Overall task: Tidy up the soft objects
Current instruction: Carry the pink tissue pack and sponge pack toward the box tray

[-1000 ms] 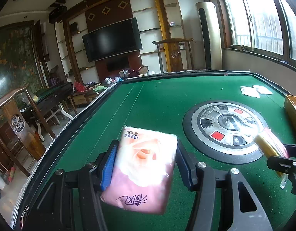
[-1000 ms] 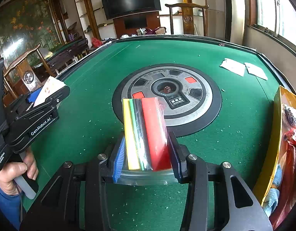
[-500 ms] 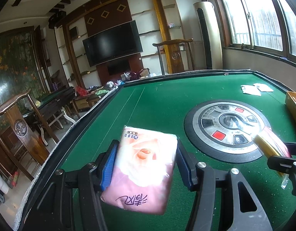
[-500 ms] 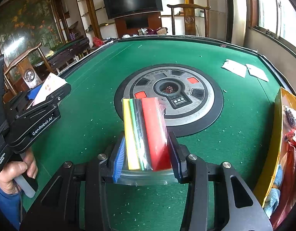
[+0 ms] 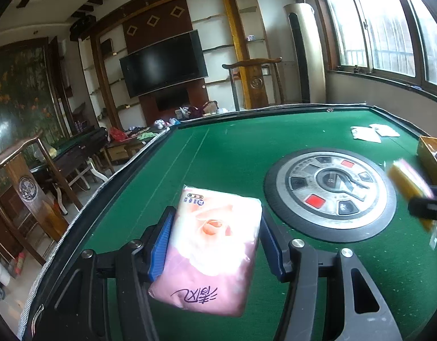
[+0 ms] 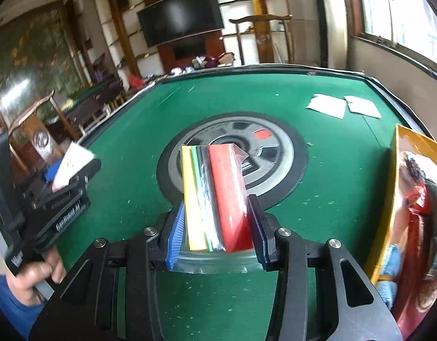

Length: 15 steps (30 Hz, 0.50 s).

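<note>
Left gripper (image 5: pixel 215 244): your jaws clamp the soft pink tissue pack (image 5: pixel 211 251); squeeze harder and it buckles.
Right gripper (image 6: pixel 215 236): jaws clamp the clear bag of coloured sheets (image 6: pixel 217 199); tilting could slide it out short of the yellow cardboard box (image 6: pixel 400 170).

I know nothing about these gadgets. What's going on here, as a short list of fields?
Surface: green table with a round grey centre panel
Left gripper: jaws shut on a pink tissue pack, off the table
Right gripper: jaws shut on a clear bag of coloured strips
Box: yellow box at the table's right edge, already holding things
Loose items: two white papers at the far side
</note>
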{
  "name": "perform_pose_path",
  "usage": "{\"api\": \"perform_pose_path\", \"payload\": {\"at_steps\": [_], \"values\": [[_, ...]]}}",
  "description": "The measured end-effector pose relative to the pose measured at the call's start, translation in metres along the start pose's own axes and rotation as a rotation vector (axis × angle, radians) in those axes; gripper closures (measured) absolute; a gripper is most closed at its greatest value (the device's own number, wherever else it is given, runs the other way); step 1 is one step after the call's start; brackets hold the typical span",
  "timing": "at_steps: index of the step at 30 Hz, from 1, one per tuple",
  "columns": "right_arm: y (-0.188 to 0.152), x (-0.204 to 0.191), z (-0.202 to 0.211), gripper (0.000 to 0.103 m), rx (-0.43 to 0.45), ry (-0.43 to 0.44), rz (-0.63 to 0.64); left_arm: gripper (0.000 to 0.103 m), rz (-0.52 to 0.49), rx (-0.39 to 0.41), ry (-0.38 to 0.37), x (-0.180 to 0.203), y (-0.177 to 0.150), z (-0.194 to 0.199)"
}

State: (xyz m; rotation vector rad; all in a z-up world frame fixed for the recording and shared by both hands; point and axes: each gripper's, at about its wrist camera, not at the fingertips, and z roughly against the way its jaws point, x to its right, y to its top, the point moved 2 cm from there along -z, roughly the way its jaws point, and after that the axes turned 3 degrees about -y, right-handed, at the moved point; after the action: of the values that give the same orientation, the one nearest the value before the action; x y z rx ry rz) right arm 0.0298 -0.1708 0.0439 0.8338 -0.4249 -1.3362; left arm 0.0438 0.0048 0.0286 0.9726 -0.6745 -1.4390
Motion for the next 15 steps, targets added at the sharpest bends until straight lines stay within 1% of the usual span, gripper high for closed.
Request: {"api": "perform_pose_path", "payload": {"at_steps": [5,9,15], "values": [[0.007,0.023,0.017,0.062,0.051,0.005,-0.075,0.046,-0.051,0.042,0.025,0.022,0.004,0.013],[0.007,0.039,0.028,0.062,0.071,0.01,-0.131,0.046,-0.092,0.076,0.045,0.042,0.006,0.024],[0.004,0.06,0.049,0.062,0.109,0.02,-0.192,0.046,-0.139,0.096,0.011,0.078,0.013,0.042]]}}
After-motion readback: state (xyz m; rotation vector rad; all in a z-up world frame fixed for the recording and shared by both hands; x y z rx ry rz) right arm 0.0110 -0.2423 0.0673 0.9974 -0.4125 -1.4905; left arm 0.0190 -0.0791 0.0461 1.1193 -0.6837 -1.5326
